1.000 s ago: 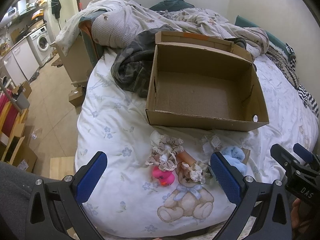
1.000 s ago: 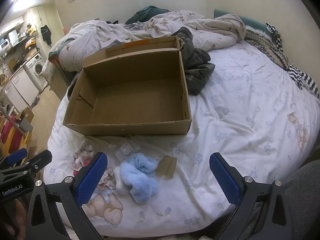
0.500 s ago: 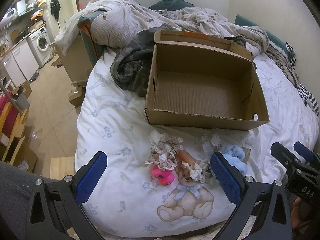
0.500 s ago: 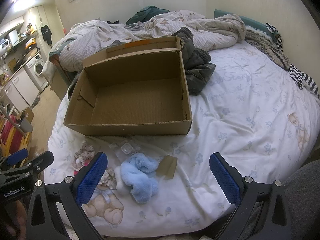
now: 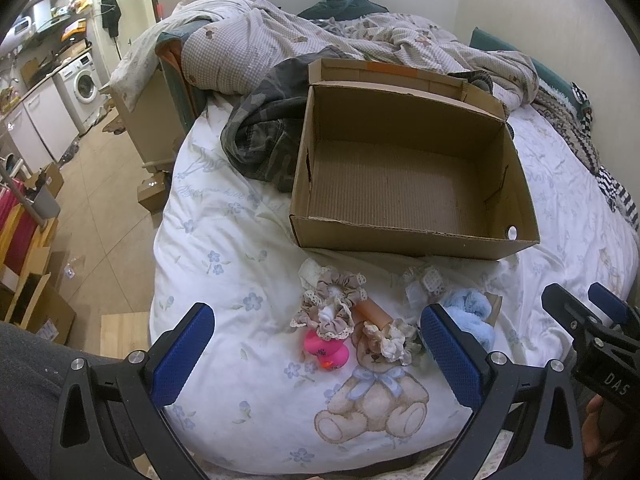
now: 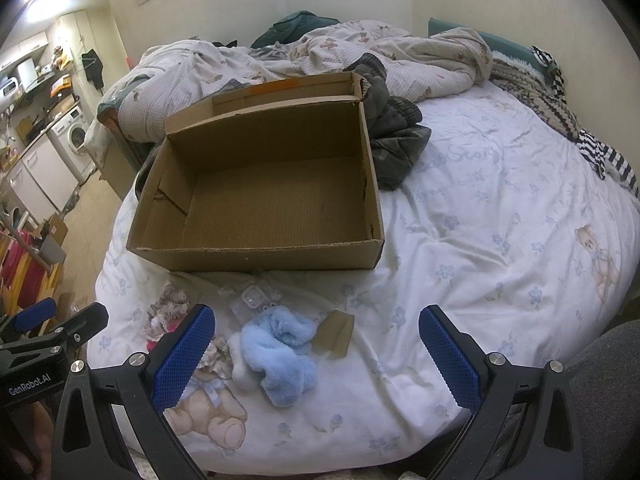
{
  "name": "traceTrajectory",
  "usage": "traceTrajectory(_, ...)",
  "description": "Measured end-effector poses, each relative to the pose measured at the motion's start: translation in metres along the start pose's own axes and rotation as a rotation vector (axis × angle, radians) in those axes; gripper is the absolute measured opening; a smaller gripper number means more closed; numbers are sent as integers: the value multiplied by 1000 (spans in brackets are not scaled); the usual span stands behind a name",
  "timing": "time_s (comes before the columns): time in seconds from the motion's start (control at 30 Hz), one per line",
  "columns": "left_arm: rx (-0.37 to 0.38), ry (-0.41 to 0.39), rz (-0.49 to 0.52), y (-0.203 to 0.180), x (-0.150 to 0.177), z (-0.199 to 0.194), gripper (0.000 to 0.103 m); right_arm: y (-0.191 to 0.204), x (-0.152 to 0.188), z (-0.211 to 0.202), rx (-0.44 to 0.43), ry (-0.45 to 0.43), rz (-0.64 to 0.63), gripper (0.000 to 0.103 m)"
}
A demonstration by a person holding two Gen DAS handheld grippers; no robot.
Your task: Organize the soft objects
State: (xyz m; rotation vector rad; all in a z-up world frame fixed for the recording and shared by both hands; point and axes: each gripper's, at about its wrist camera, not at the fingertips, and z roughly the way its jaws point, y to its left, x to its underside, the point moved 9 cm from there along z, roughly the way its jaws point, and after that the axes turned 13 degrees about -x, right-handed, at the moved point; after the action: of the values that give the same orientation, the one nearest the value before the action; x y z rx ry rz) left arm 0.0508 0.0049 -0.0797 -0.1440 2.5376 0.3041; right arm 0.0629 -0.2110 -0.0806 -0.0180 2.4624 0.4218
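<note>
An empty open cardboard box [image 5: 400, 236] [image 6: 256, 256] sits on the bed. In front of it lie small soft things: a beige lace scrunchie [image 5: 332, 308], a pink rubber duck [image 5: 326, 350], a cream scrunchie [image 5: 390, 340], a peach tube [image 5: 374, 312] and a fluffy blue item [image 5: 472, 312] [image 6: 276, 354]. My left gripper [image 5: 316, 356] is open and empty, low over the scrunchies. My right gripper [image 6: 316, 356] is open and empty, just right of the blue item.
A dark camouflage garment [image 5: 260, 144] [image 6: 396, 148] lies beside the box. A rumpled duvet [image 5: 320, 40] fills the bed's far end. A small clear plastic packet [image 6: 252, 296] and a brown card scrap [image 6: 336, 334] lie near the blue item. The bed's left edge drops to the floor [image 5: 100, 208].
Both grippers have stayed open and almost still. The left view has shifted very slightly; nothing on the bed has moved.
</note>
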Motion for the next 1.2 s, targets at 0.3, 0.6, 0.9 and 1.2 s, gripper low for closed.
traceTrajectory(0.3,-3,1,2,0,3,2,103,0,1,0,1,1,1,103)
traceTrajectory(0.6,-23,10,12,4,1,3,103,-2,2,7,-33,53,28,103)
traceTrajectory(0.9,-28,208,-48,35,-20,38,103,4,10,46,-214,354,120,103)
traceTrajectory(1.2,27,472,-98,31,14,93,88,14,41,85,-249,546,96,102)
